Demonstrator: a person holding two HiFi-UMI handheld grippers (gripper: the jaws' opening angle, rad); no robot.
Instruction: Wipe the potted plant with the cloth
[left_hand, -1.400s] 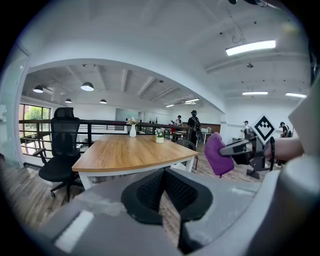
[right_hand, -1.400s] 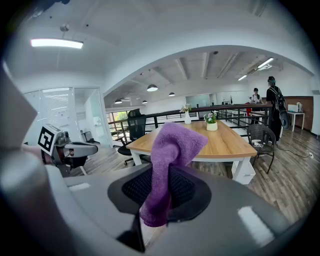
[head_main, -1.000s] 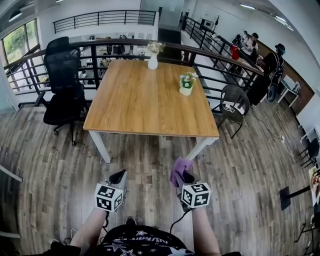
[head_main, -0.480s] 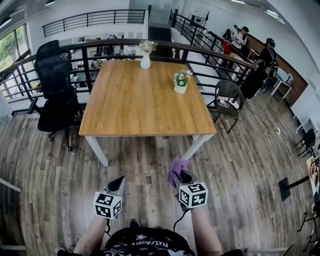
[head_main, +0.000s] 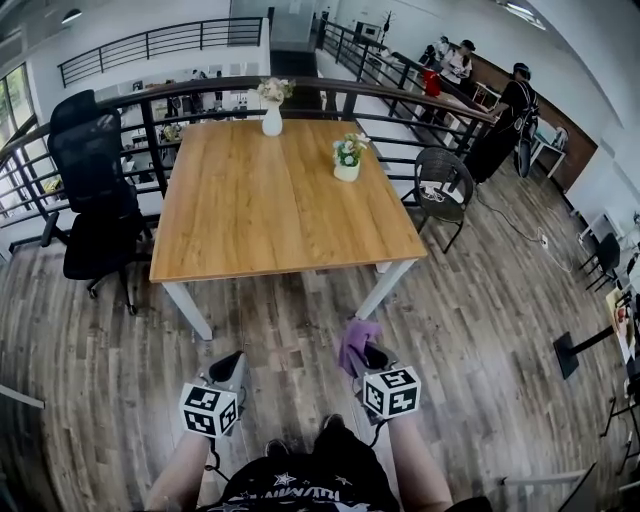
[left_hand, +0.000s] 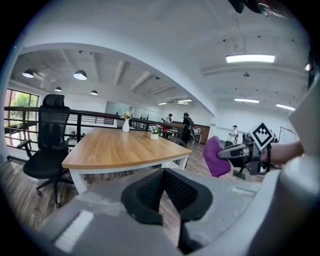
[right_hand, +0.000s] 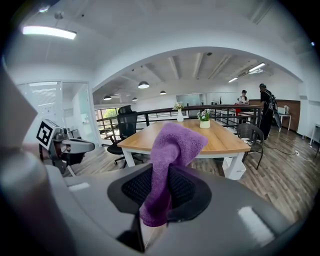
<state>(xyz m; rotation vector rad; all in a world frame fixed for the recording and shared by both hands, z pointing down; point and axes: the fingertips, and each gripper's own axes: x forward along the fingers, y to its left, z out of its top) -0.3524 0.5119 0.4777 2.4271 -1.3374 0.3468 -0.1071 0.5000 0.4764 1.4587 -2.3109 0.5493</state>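
A small potted plant (head_main: 347, 158) in a white pot stands on the far right part of the wooden table (head_main: 280, 210); it shows as well in the left gripper view, potted plant (left_hand: 154, 132), and the right gripper view, potted plant (right_hand: 204, 119). A purple cloth (right_hand: 169, 160) is pinched in my right gripper (head_main: 358, 350), which is shut on it and hangs over the floor short of the table's near edge. The cloth (head_main: 357, 340) bunches upward from the jaws. My left gripper (head_main: 230, 366) is shut and holds nothing, level with the right one.
A white vase with flowers (head_main: 272, 112) stands at the table's far edge. A black office chair (head_main: 88, 190) is left of the table, a dark wire chair (head_main: 440, 180) to its right. A black railing (head_main: 200, 90) runs behind. People stand far off at the back right.
The table and plant have shifted left and slightly nearer in the head view. Both grippers keep their pose, the left one a little lower; the cloth stays pinched.
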